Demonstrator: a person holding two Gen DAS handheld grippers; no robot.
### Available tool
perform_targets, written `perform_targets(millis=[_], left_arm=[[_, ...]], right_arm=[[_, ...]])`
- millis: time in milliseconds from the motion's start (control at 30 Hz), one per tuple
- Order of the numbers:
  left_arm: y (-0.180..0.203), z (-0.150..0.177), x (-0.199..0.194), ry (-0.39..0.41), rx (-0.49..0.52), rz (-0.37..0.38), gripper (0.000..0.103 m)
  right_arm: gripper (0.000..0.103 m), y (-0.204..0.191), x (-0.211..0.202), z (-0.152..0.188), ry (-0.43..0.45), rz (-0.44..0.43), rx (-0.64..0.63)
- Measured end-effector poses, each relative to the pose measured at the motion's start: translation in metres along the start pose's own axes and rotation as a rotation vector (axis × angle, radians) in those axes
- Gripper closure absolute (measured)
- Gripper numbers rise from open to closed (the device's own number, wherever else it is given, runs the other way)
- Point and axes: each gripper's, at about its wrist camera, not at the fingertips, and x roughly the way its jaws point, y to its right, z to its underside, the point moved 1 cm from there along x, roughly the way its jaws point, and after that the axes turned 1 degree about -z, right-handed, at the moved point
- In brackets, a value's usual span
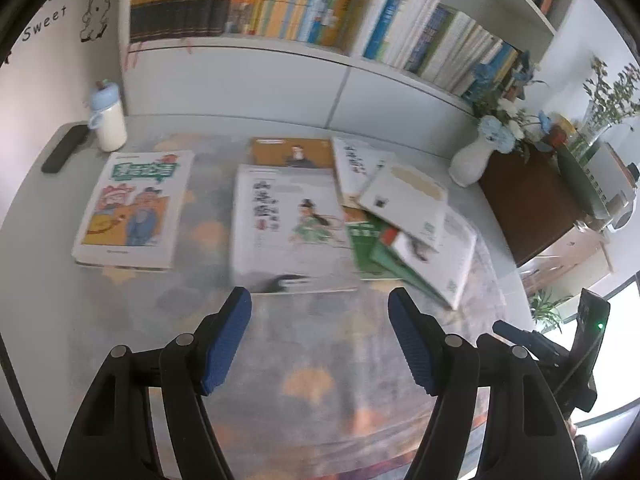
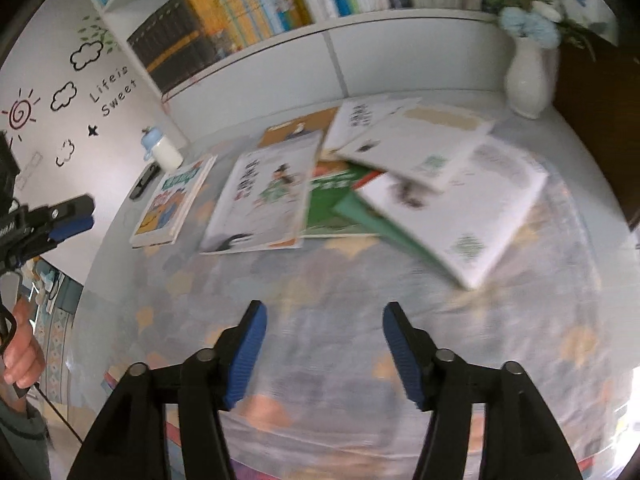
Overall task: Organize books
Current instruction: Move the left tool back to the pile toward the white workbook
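Observation:
Several books lie flat on the table. A cartoon-cover book (image 1: 134, 208) (image 2: 174, 202) lies alone at the left. A white book with a green-robed figure (image 1: 286, 228) (image 2: 264, 192) sits in the middle, over an orange book (image 1: 292, 151). At the right, white books (image 1: 404, 196) (image 2: 416, 148) and green ones (image 1: 370, 246) (image 2: 336, 196) overlap in a loose pile. My left gripper (image 1: 320, 304) hangs open above the cloth, just short of the middle book, nothing between its blue pads. My right gripper (image 2: 324, 316) is open too, with nothing in it, nearer the table's front.
A bookshelf (image 1: 280, 4) packed with upright books runs along the back wall. A baby bottle (image 1: 107, 118) and a black remote (image 1: 64, 149) stand at the far left. A white vase of flowers (image 1: 472, 162) (image 2: 526, 80) stands at the right beside a brown cabinet (image 1: 528, 204).

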Motion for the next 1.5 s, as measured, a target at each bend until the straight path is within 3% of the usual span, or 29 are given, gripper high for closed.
perform_targets(millis=[100, 233, 433, 600, 767, 867, 967, 1000, 1133, 1167, 1333, 1433, 1500], left_arm=[[0.036, -0.001, 0.009, 0.011, 0.029, 0.012, 0.027], [0.08, -0.013, 0.04, -0.019, 0.108, 0.013, 0.026], [0.123, -0.058, 0.101, -0.054, 0.226, 0.001, 0.026], [0.123, -0.093, 0.17, -0.139, 0.204, 0.041, 0.027], [0.114, -0.117, 0.233, -0.205, 0.204, 0.055, 0.029], [0.109, -0.13, 0.264, -0.224, 0.194, 0.052, 0.029], [0.101, -0.14, 0.291, -0.225, 0.157, 0.041, 0.037], [0.098, -0.143, 0.297, -0.214, 0.14, 0.032, 0.045], [0.086, -0.15, 0.329, -0.249, 0.061, 0.057, 0.046], [0.088, -0.152, 0.33, -0.23, 0.071, 0.071, 0.046], [0.101, -0.154, 0.339, -0.282, 0.1, 0.18, 0.043], [0.113, -0.148, 0.336, -0.286, 0.165, 0.139, 0.043], [0.118, -0.139, 0.329, -0.309, 0.171, 0.162, 0.043]], right_arm=[[0.035, 0.038, -0.013, -0.002, 0.005, -0.004, 0.023], [0.035, 0.071, -0.03, -0.014, 0.049, 0.014, -0.012], [0.035, 0.099, -0.039, -0.05, 0.106, 0.03, -0.044], [0.035, 0.109, -0.014, -0.079, 0.112, -0.01, -0.044], [0.035, 0.112, 0.031, -0.102, 0.068, 0.012, -0.022], [0.047, 0.119, 0.062, -0.114, 0.03, -0.009, 0.015], [0.047, 0.133, 0.094, -0.128, -0.003, -0.001, 0.075], [0.047, 0.139, 0.102, -0.131, -0.012, 0.003, 0.1], [0.048, 0.161, 0.131, -0.144, -0.041, 0.008, 0.199], [0.047, 0.163, 0.136, -0.148, -0.04, 0.001, 0.204], [0.047, 0.155, 0.154, -0.166, -0.038, -0.024, 0.159], [0.047, 0.144, 0.16, -0.171, -0.041, 0.001, 0.107], [0.047, 0.146, 0.157, -0.168, -0.039, -0.017, 0.112]])
